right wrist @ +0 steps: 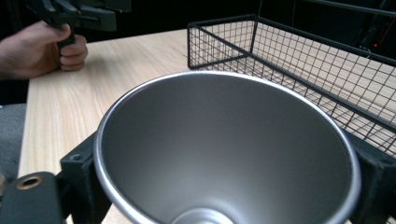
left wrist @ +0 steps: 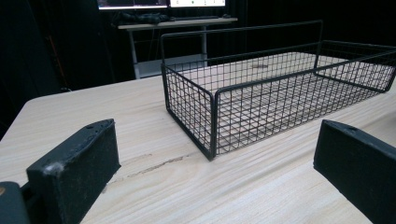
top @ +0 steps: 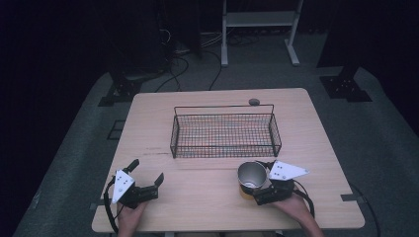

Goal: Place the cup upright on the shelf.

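Steel is what my right hand has to move, so I read the table from the left. My left gripper [top: 146,174] rests near the table's [top: 197,197] front left corner, jaws wide apart on nothing, aimed at the wire basket [top: 225,134]. My right gripper [top: 260,187] sits at the front right, jaws flanking the metal cup [right wrist: 224,154]; they seem pressed to its rim. That cup stands upright, mouth up, and the basket lies just beyond it, its long side running left-right.
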`<state>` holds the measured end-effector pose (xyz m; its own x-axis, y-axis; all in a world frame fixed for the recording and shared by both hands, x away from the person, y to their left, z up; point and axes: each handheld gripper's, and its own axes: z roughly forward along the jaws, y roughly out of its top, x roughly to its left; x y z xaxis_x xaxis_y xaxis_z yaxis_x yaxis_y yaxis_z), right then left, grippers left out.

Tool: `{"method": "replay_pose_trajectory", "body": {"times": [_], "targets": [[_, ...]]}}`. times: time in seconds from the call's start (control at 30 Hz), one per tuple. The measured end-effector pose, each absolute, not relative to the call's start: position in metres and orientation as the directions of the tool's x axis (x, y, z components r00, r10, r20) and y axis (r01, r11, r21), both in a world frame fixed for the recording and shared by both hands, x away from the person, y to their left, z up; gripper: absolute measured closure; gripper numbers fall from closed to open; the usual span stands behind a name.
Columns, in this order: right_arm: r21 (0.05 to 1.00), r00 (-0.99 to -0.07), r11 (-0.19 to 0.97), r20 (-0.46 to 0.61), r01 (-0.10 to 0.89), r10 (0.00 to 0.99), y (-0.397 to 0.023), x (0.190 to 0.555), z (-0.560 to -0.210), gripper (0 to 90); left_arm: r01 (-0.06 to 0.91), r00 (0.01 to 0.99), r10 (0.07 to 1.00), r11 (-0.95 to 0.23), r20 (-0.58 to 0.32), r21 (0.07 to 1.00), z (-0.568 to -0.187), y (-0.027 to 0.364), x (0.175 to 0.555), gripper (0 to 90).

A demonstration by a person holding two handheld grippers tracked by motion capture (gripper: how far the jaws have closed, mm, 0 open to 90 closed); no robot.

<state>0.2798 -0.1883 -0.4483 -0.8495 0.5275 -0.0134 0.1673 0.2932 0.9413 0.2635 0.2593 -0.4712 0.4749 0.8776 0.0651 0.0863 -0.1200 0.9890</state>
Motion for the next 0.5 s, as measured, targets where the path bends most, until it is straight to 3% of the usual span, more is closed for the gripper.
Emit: {"method": "replay_pose_trajectory", "body": {"times": [0.5], "targets": [[0.94, -0.859, 0.302, -0.018, 0.161, 0.512, -0.185, 0.288, -0.428, 9.7, 0.088, 0.475, 0.878, -0.12, 0.065, 0.989, -0.471, 0.26, 0.264, 0.0]]}}
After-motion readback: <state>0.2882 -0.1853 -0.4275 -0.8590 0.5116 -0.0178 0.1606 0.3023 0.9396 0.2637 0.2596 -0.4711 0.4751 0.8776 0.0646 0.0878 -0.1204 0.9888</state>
